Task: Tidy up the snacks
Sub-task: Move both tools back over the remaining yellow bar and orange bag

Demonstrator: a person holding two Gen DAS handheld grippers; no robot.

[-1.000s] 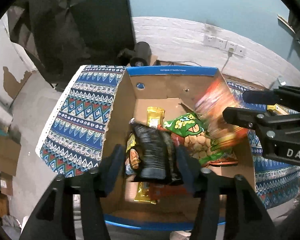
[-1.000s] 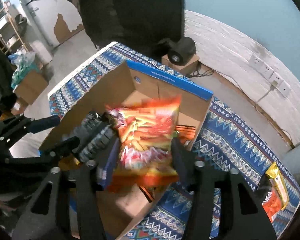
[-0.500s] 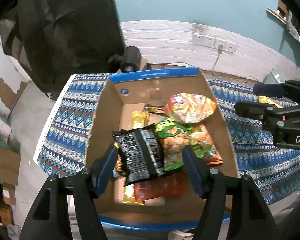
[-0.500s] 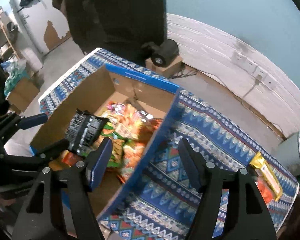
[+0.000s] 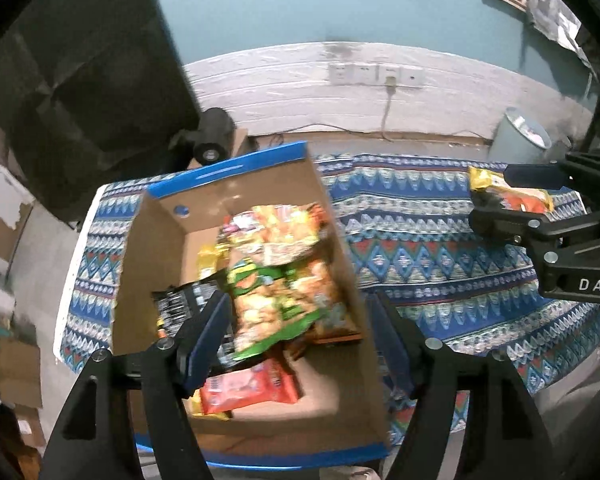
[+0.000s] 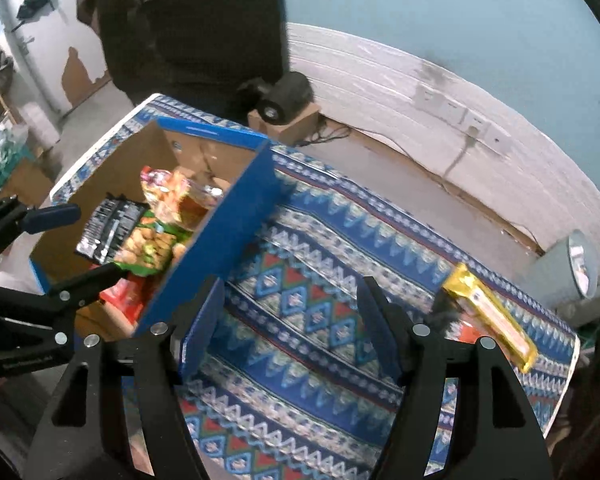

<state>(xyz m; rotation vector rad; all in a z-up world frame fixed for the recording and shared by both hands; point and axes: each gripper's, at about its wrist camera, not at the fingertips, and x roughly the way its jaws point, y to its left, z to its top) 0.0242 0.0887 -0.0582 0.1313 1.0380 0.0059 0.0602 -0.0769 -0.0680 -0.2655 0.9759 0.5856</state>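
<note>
A cardboard box with blue rim (image 5: pixel 236 168) (image 6: pixel 236 216) holds several snack bags: a black bag (image 5: pixel 184 308) (image 6: pixel 108 228), a green bag (image 5: pixel 268 304) (image 6: pixel 148 248), an orange-red bag (image 5: pixel 276 232) (image 6: pixel 168 192) and a red pack (image 5: pixel 248 386). My left gripper (image 5: pixel 296 340) is open and empty over the box. My right gripper (image 6: pixel 292 324) is open and empty over the patterned cloth, right of the box; it also shows in the left wrist view (image 5: pixel 512 200). A yellow snack bar (image 6: pixel 488 316) (image 5: pixel 496 188) lies on an orange-black pack (image 6: pixel 456 326) at the cloth's far right.
The blue patterned tablecloth (image 6: pixel 320 280) (image 5: pixel 420 240) covers the table. A grey bin (image 6: pixel 568 272) (image 5: pixel 520 140) stands beyond the table's right end. A black device on a small carton (image 6: pixel 284 100) (image 5: pixel 212 140) sits by the wall. Cardboard boxes (image 5: pixel 16 368) lie on the floor at left.
My right gripper let go of the orange-red bag into the box and swung right over the cloth. My left gripper let go of the black bag, which now lies in the box.
</note>
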